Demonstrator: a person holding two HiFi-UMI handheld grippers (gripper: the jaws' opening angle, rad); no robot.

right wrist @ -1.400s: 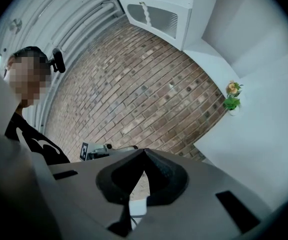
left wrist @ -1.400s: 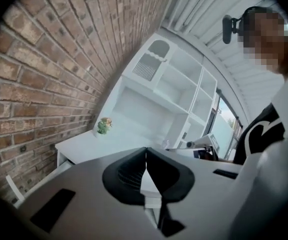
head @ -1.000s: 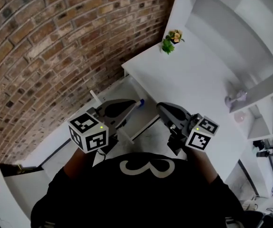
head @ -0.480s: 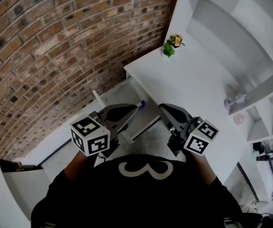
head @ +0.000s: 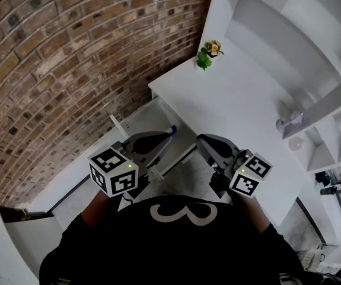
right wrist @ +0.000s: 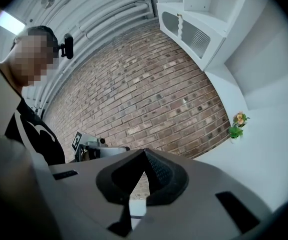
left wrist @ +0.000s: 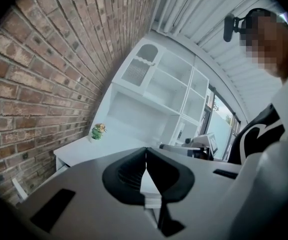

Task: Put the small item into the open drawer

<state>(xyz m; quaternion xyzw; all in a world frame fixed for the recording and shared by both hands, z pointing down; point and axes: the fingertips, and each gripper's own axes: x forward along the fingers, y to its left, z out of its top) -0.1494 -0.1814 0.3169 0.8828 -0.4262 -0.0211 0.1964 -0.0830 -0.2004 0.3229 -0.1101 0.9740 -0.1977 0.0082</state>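
Left gripper and right gripper have jaws together, empty; blue item lies just past the left tip, at the drawer

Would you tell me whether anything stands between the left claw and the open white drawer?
Nothing visible does: in the head view the shut left claw hangs over the open white drawer beside the white desk.

light: bright, even; daylight from window at 3 o'clock | glare: desk washes white | edges: fisheye bend, black corners | focus: foreground soft
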